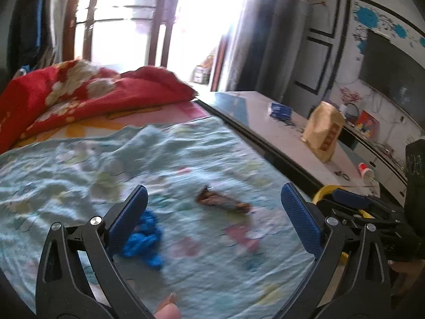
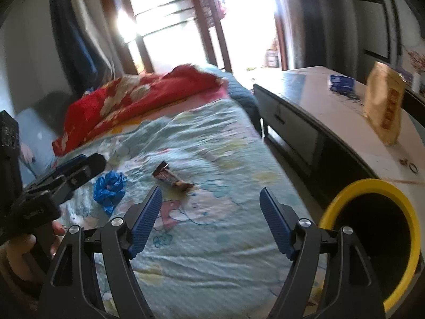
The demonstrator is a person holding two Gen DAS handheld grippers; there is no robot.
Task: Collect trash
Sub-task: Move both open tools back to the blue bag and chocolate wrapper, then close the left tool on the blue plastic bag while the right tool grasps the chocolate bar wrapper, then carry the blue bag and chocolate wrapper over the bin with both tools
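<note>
Both grippers — left (image 1: 213,207), right (image 2: 211,219) — gape empty; candy wrapper (image 2: 172,177) ahead could slip on soft bedspread (image 2: 225,146)

Motion blur smears the brown wrapper (image 1: 222,202) ahead of the left fingers (image 1: 131,214), so its print cannot be read. The left finger pad covers part of the crumpled blue bag (image 1: 147,239). Beyond the right-hand pad, the right gripper (image 1: 353,199) shows only in part, its tips out of sight. In the right wrist view, the yellow-rimmed bin (image 2: 409,212) beside the right fingers (image 2: 276,223) is cut by the frame edge and its inside is black. The tan bag's (image 2: 383,106) lettering is too blurred to read. Small items (image 2: 409,164) on the low table (image 2: 305,90) are too tiny to identify.
</note>
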